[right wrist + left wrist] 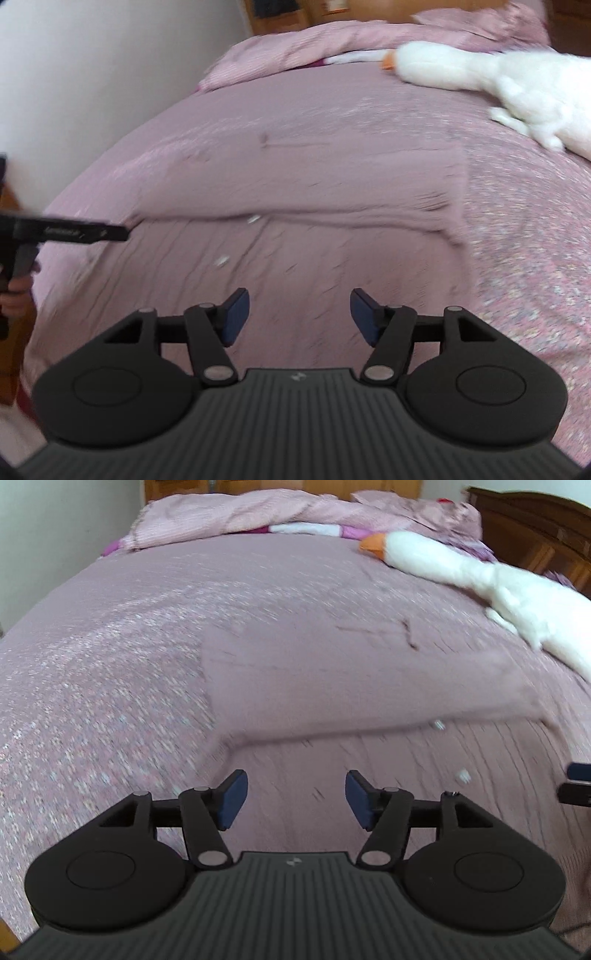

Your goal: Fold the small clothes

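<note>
A dusty-pink garment [369, 686] lies flat on the bed [110, 664], folded once so that a double layer sits across its far half, with small white buttons [439, 724] showing along the fold line. No box, basket or drawer appears in either view; the bed alone carries the garment, a white stuffed goose [461, 572] at about two o'clock, and a crumpled pink duvet [229, 517] at twelve o'clock near the wooden headboard [535, 520]. The left gripper [295, 799] hovers over the near edge of the garment, its blue-padded fingers [232, 799] spread wide with nothing between them; the folded edge lies just beyond at twelve o'clock. The right gripper [299, 317] likewise stands with its fingers apart and empty above the single layer, the fold at twelve o'clock. In the right wrist view a hand [16, 291] at nine o'clock holds the other tool's handle. Both views are motion-blurred.
</note>
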